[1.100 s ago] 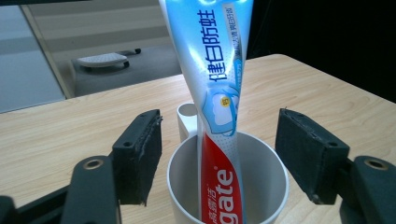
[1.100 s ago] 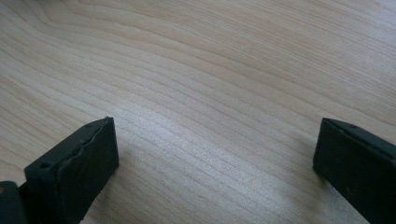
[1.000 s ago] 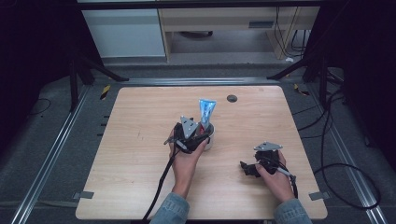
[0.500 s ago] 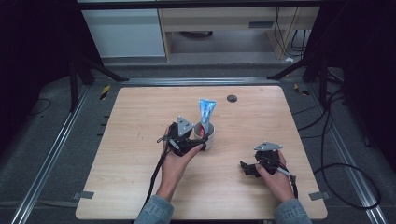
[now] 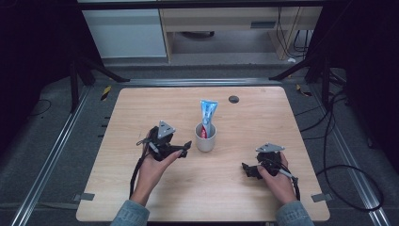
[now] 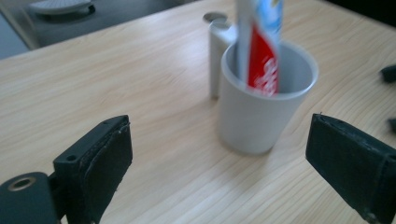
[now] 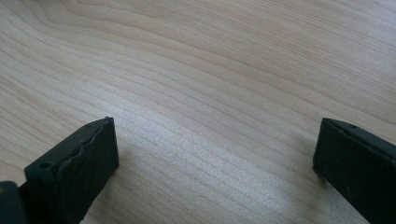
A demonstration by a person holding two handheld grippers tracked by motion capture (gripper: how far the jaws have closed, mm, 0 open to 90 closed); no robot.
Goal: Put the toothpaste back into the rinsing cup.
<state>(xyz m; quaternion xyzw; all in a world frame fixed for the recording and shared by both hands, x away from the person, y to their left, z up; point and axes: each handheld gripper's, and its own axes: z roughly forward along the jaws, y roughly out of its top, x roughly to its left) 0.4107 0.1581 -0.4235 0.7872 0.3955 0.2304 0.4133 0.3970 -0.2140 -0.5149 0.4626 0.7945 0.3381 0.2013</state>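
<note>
Toothpaste sits in the cup, both tools wide apart

Toothpaste (image 5: 207, 115) stands up tall inside the white cup (image 5: 205, 137), and its top sticks out high above the rim. The cup stands on the wooden table (image 5: 141, 108), close to the middle. A small dark round hole (image 5: 234, 99) in the table lies behind the cup, a bit to its right.

The left gripper (image 5: 184, 149) is just beside the cup, on its left, and does not touch it. Its jaws have just been opening and now stand wide apart, with nothing between them. In the left gripper view the cup (image 6: 261, 116) stands a little way ahead of the two black jaws, with the red and blue tube (image 6: 261, 46) leaning in it.

The right gripper (image 5: 248, 169) rests well away from the cup, to its right and nearer the person. Its jaws are wide apart too, and in the right gripper view bare wood (image 7: 210, 93) lies between them
</note>
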